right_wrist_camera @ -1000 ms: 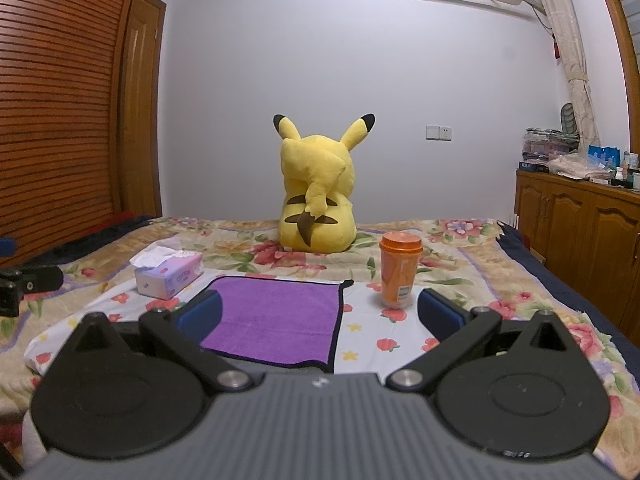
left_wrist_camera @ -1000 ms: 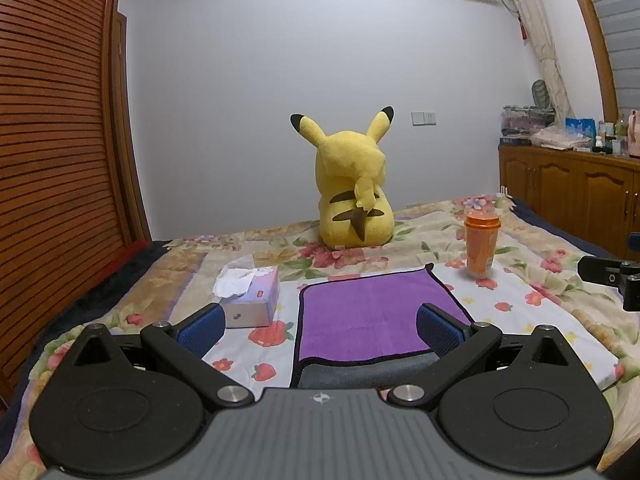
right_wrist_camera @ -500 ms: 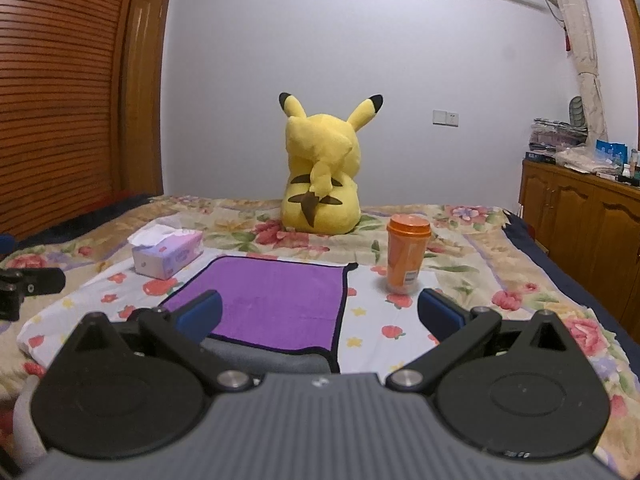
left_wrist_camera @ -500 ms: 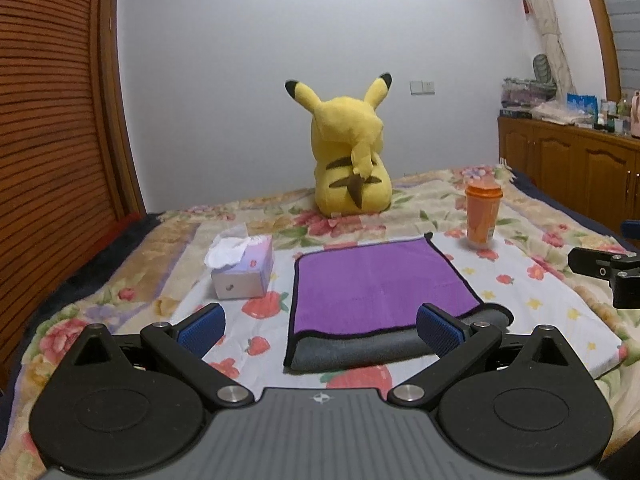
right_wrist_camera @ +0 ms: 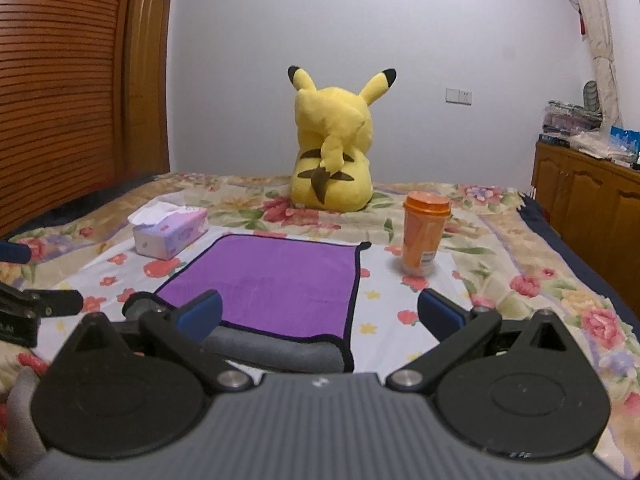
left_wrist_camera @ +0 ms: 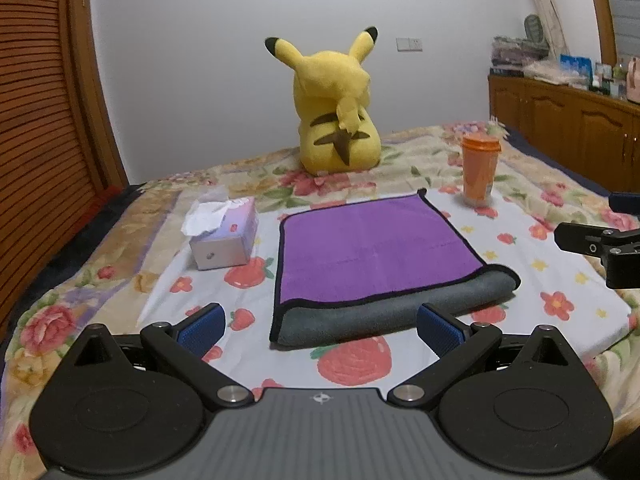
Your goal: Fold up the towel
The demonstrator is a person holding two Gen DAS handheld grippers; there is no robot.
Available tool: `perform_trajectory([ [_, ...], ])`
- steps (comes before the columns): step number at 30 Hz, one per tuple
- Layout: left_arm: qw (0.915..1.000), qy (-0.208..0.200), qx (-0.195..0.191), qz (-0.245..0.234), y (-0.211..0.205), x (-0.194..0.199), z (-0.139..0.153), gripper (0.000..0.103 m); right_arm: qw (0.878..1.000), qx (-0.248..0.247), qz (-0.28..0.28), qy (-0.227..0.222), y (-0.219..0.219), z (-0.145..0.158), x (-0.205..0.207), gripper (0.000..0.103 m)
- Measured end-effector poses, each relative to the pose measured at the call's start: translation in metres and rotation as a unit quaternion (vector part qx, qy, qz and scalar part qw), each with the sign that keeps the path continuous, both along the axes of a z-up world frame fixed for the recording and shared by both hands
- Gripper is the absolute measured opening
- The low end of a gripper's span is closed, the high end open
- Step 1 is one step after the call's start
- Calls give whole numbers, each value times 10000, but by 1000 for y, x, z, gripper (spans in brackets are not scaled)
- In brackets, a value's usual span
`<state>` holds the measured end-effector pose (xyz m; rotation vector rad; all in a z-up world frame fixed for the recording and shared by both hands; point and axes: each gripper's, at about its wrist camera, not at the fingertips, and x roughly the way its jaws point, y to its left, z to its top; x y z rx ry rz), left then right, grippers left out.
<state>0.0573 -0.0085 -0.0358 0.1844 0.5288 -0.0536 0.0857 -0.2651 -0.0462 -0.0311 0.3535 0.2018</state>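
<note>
Evidently, both the left gripper and the right gripper were held wide open and empty before the towel's near folded edge, presumably for gripping; the towel was laid mid-bed.

Towel hemmed in on two sides
Tissue box crowds the towel's left, orange cup its far-right corner; near edge lies open.

— Where do we look from on the left?
— Low over the bed, forward along our left tongs, the towel near, slightly left of it.
— And the right?
— Same heading past our right tongs, slightly right. We share the towel and yellow plush.
</note>
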Motion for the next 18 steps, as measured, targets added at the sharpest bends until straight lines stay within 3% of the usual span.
perform_trajectory([
  [18,9990,293,188,-291,-2,39,-19,103,9988,-93,221,423,11,-14,35,103],
])
